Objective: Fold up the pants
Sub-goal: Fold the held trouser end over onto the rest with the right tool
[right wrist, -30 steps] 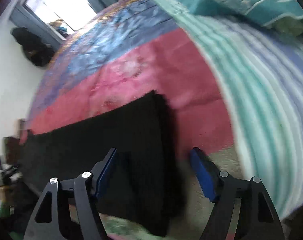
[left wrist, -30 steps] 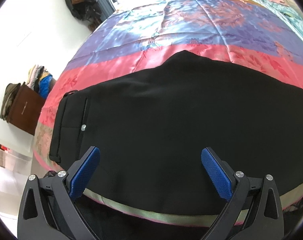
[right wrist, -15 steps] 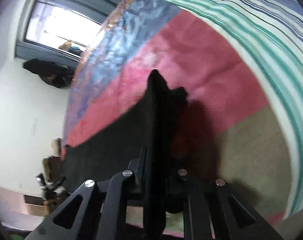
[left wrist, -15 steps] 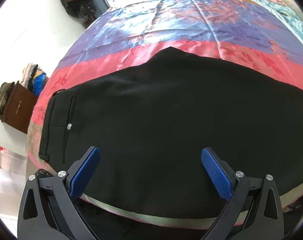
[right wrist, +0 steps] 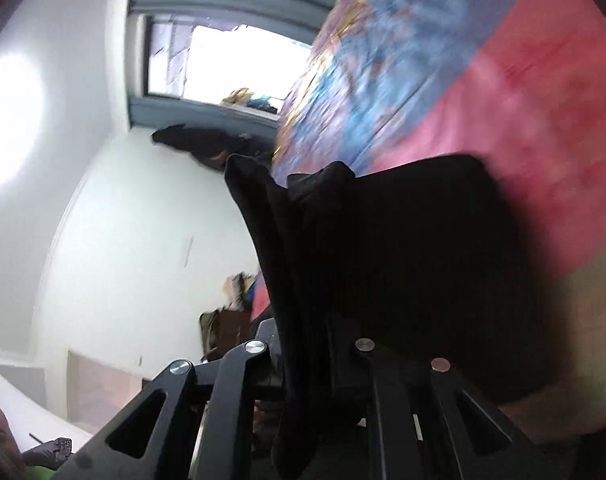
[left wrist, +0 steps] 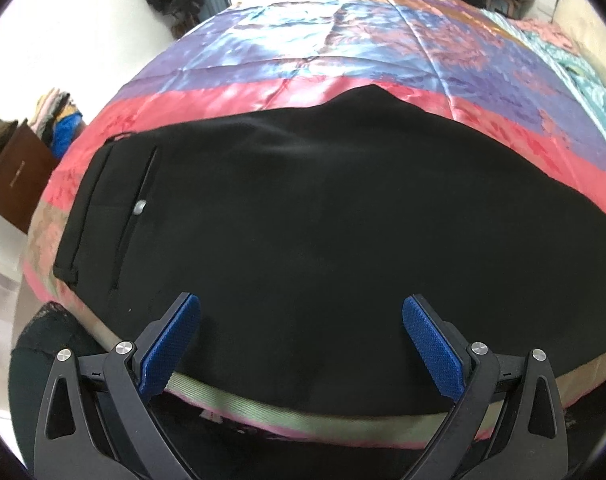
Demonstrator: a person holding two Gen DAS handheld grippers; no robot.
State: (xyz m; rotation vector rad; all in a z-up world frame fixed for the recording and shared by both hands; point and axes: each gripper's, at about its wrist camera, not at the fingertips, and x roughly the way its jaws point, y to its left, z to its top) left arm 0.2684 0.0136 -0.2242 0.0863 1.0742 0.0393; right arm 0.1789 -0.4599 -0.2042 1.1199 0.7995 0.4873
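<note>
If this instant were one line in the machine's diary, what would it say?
step: folding black pants on bedspread | left tongs: open, above pants | right tongs: shut on pants leg end, lifted

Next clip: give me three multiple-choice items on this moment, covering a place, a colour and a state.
1. Where do the pants lie?
A. on the bedspread
B. on the floor
C. on a chair

2. What colour are the left gripper pads?
A. red
B. blue
C. white

3. What is the right gripper doing?
A. open above the bed
B. shut on nothing
C. shut on the pants

Key: 1 A, black cloth spreads over the patterned cover; 2 B, both textured pads are blue; 3 C, black cloth rises from between its closed jaws.
</note>
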